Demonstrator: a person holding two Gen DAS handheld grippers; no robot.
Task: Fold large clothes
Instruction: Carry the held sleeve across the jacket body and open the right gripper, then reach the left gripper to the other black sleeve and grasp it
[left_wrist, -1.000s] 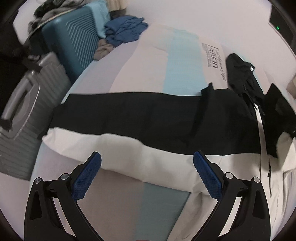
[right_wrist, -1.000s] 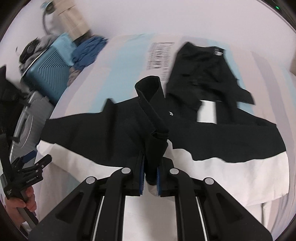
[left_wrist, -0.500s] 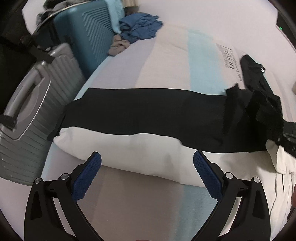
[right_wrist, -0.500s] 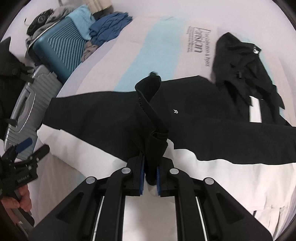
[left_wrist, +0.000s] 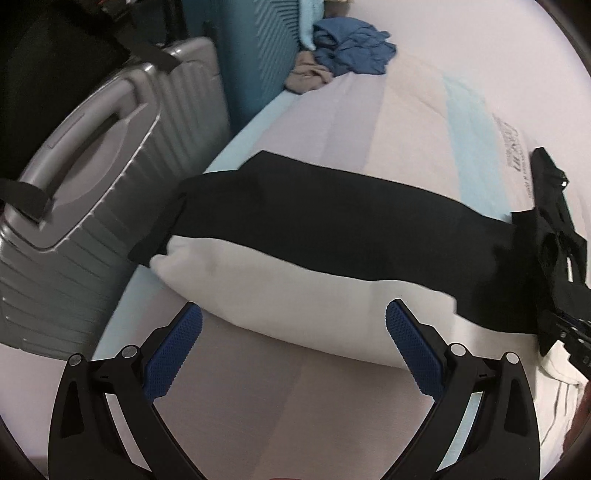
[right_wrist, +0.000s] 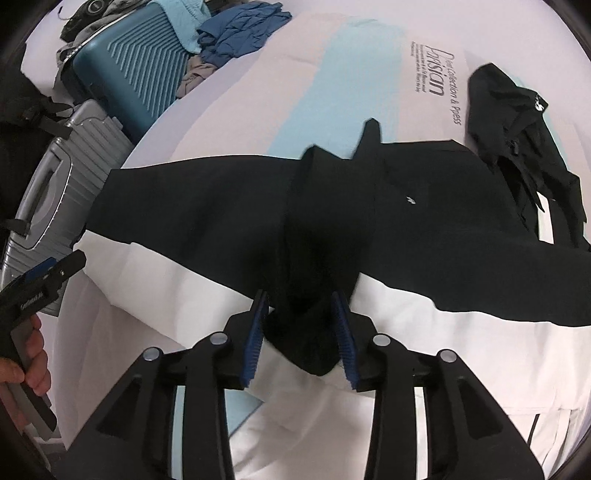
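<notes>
A large black-and-white jacket (left_wrist: 332, 229) lies spread across the bed, its sleeve stretched toward the suitcases. My left gripper (left_wrist: 293, 308) hangs open just above the sleeve's white near edge, with nothing between its pads. It also shows in the right wrist view as the left gripper (right_wrist: 55, 273), held in a hand. My right gripper (right_wrist: 299, 295) is opening over the jacket (right_wrist: 184, 199). A bunched black fold (right_wrist: 306, 332) sits loosely between its parted blue pads, slumped onto the white part.
A grey suitcase (left_wrist: 85, 184) and a teal suitcase (right_wrist: 136, 74) stand against the bed's left side. Crumpled blue clothes (left_wrist: 351, 55) lie at the far corner. Another black garment (right_wrist: 517, 122) lies at the far right on the printed sheet (right_wrist: 436, 81).
The right gripper's jaws have parted and the upright black fold has slumped down between them. The left gripper has moved along the sleeve toward the suitcases and sunk a little.
</notes>
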